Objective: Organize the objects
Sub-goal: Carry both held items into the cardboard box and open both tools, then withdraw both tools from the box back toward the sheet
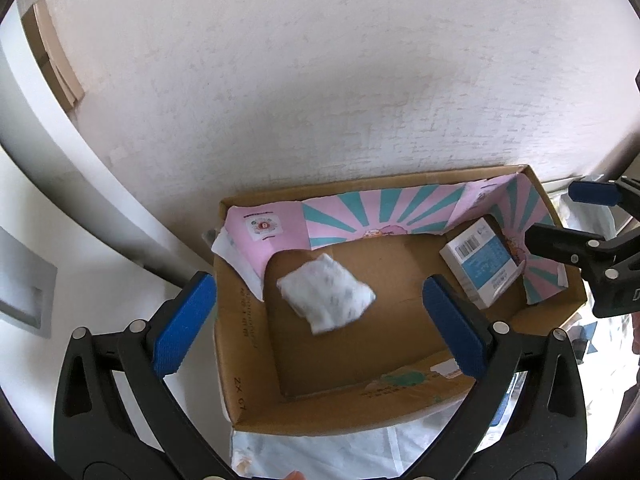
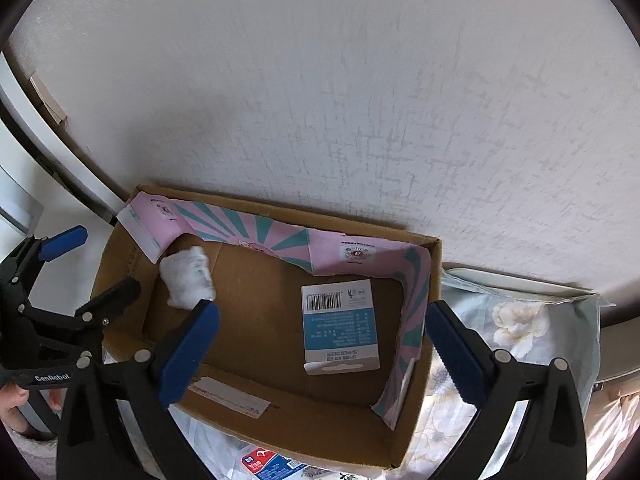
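Observation:
An open cardboard box [image 1: 248, 320] [image 2: 304, 420] with pink and teal inner flaps stands against the wall. Inside lie a white soft packet [image 1: 326, 298] [image 2: 188, 278] at the left and a white and blue carton with a barcode [image 1: 482, 264] [image 2: 340, 326] at the right. My left gripper [image 1: 320, 320] is open and empty above the box, over the packet. My right gripper [image 2: 324, 350] is open and empty above the box, over the carton. Each gripper shows in the other's view, the right [image 1: 560, 218] and the left [image 2: 100, 260].
A textured white wall [image 1: 320, 80] rises behind the box. A floral bedsheet [image 2: 516, 320] lies under and right of the box. A blue and red packet [image 2: 268, 464] pokes out at the box's near edge. A white door frame [image 1: 60, 152] stands at the left.

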A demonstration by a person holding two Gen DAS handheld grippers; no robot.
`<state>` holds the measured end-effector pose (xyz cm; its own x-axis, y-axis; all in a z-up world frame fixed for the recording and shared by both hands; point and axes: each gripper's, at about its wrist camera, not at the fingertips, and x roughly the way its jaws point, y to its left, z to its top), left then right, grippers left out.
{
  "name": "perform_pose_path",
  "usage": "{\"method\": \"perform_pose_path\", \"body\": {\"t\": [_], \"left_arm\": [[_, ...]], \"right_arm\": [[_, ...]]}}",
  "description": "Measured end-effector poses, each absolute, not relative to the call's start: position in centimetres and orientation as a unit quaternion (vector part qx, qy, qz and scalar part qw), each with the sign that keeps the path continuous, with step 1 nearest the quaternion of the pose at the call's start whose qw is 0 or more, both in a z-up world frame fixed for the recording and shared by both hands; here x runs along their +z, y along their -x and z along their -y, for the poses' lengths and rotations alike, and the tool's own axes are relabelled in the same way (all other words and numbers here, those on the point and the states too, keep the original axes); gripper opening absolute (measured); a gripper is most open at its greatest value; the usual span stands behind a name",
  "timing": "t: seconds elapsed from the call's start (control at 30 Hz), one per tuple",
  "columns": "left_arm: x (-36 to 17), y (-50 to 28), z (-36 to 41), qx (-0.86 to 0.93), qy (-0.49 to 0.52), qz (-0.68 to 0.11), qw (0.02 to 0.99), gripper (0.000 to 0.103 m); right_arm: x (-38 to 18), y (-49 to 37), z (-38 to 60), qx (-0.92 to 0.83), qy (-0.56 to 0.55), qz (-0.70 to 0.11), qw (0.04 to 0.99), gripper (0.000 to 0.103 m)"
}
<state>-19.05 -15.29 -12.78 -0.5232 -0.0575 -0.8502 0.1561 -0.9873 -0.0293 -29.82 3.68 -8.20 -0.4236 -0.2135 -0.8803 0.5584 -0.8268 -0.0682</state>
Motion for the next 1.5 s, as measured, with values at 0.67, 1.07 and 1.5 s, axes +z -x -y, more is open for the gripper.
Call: {"method": "perform_pose_path", "body": {"t": [0.67,1.07,1.5], "left_arm": [[-7.3,17.1,13.7,-0.893,-0.434,-0.080,0.083,0.103],[-3.7,14.5,9.8,-0.910,-0.396,-0.083,0.093,0.103],[-4.5,10.9,3.5,-0.904,-0.397,-0.113,0.110,0.103]], "right_arm": [[-2.3,27.2,-6.1,-0.859,-0.414,-0.195,0.229,0.103],[2.5,24.6,-12.1,-0.884,-0.365,-0.191,0.219,0.103],[3.0,20.6,-21.2,-0.889,-0.353,-0.171,0.234,0.103]]}}
